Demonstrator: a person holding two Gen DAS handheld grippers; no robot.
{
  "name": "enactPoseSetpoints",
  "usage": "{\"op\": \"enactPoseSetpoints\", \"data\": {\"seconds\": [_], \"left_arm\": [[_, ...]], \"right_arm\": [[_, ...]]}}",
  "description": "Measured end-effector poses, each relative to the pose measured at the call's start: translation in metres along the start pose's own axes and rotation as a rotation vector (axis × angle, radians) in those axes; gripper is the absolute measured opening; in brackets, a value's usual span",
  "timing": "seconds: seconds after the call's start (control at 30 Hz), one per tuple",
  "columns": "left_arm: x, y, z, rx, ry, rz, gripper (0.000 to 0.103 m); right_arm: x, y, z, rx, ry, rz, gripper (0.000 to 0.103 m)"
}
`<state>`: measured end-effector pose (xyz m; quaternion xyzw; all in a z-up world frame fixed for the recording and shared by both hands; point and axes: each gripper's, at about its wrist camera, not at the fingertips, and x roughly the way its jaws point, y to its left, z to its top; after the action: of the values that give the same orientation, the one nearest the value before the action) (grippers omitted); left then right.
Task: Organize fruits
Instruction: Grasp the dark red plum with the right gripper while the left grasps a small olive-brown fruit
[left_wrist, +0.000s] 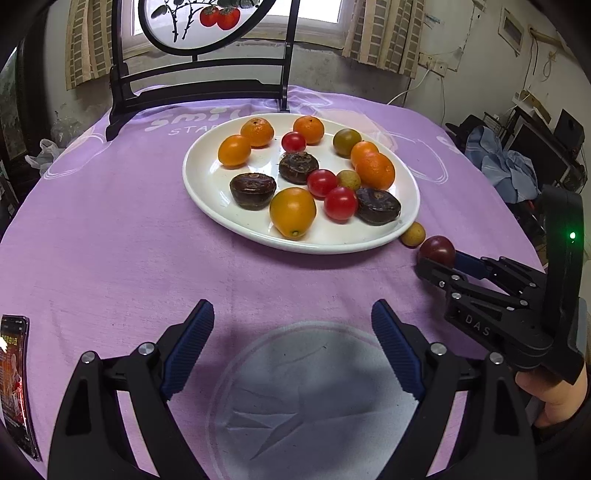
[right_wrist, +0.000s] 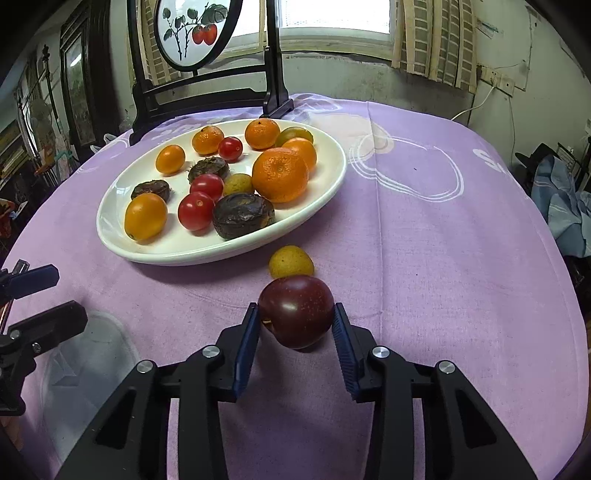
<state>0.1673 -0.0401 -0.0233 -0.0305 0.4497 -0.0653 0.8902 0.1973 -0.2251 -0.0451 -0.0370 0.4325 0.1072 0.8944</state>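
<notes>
Lit by daylight from the window (left_wrist: 306, 14) at top centre, blown out there. Soft shadows under the plate (right_wrist: 221, 254). Sharp focus; strong fisheye bending, dark corners.

table, purple cloth (right_wrist: 424, 258) | on it: white plate (right_wrist: 110, 225), small yellow-green fruit (right_wrist: 290, 261), framed screen stand (right_wrist: 207, 92), phone (left_wrist: 14, 384)

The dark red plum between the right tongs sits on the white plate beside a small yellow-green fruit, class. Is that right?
Not quite. The dark red plum is between the right tongs and beside the small yellow-green fruit, but both lie on the purple cloth, just off the white plate. The right wrist view shows it.
</notes>
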Motion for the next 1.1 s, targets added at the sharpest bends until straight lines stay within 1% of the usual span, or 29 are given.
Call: {"op": "enactPoseSetpoints", "data": {"seconds": [0.23,0.43,0.63,0.77,0.87,1.0,1.1], "left_arm": [[-0.008,-0.017,-0.001,0.026,-0.005,0.013,0.085],[-0.004,-0.045,-0.001,0.022,0.020,0.007,0.085],[0.020,-0.084,0.006,0.029,0.052,0.015,0.085],[0.039,-0.110,0.015,0.045,0.069,0.023,0.079],[0.048,-0.126,0.021,0.061,0.070,0.027,0.078],[0.064,-0.144,0.029,0.093,0.087,0.020,0.072],[0.075,-0.151,0.036,0.113,0.089,0.035,0.071]], "right_arm": [[-0.027,-0.009,-0.007,0.016,-0.031,0.030,0.040],[-0.057,-0.030,-0.025,0.001,-0.062,0.025,0.040],[-0.073,-0.060,-0.041,0.017,-0.085,0.027,0.040],[-0.080,-0.080,-0.041,0.066,-0.106,0.041,0.040],[-0.092,-0.091,-0.040,0.104,-0.137,0.068,0.040],[-0.101,-0.092,-0.038,0.112,-0.161,0.088,0.040],[-0.106,-0.089,-0.038,0.099,-0.175,0.107,0.040]]}}
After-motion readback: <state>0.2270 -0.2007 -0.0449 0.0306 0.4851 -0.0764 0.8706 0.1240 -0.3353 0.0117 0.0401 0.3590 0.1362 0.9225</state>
